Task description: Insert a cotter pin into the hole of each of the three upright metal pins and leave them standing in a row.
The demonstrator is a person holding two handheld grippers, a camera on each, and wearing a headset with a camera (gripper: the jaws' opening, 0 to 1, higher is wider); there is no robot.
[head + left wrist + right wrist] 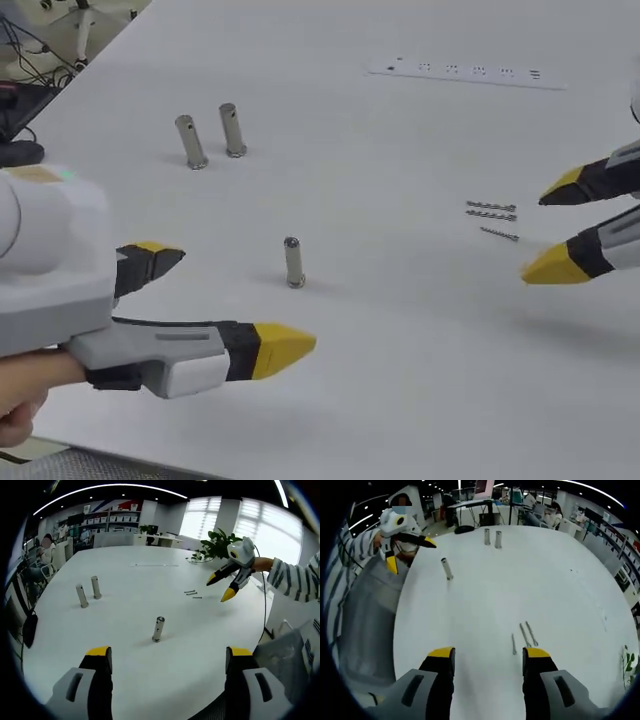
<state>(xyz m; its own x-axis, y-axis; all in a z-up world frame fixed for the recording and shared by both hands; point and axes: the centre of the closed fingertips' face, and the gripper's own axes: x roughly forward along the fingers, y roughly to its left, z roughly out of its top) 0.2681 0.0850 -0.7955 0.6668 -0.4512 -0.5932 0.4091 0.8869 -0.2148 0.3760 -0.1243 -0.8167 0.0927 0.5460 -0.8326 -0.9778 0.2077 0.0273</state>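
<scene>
Yellow-tipped and black behind the tips, the left claw (245,299) hangs nearest at the front edge of the white counter (400,380), its jaws wide apart with nothing between them. A hand (20,395) grips it at the lower left of the head view. In the left gripper view the same two jaws rise well apart, above bare counter.

Just beyond the tips stands the near metal pin (293,262). It is upright and alone, its long axis vertical, its wider flange down on the counter and its rounded end up. It touches neither claw.

Farther right, the right claw (534,236) hovers over the counter, jaws also spread and holding nothing. Three cotter pins (491,210) lie flat just beside its tips. In the head view their long axes run roughly left to right. Two lie close and parallel, and the third (499,234) lies a little nearer and slightly skewed. In the right gripper view they lie just ahead of the right-hand jaw, pointing away along it.

Beyond, to the left, two more metal pins (190,142) (232,130) stand upright near each other, flanges down, well apart from the single one.

Farthest back, a white power strip (465,72) lies flat across the counter
</scene>
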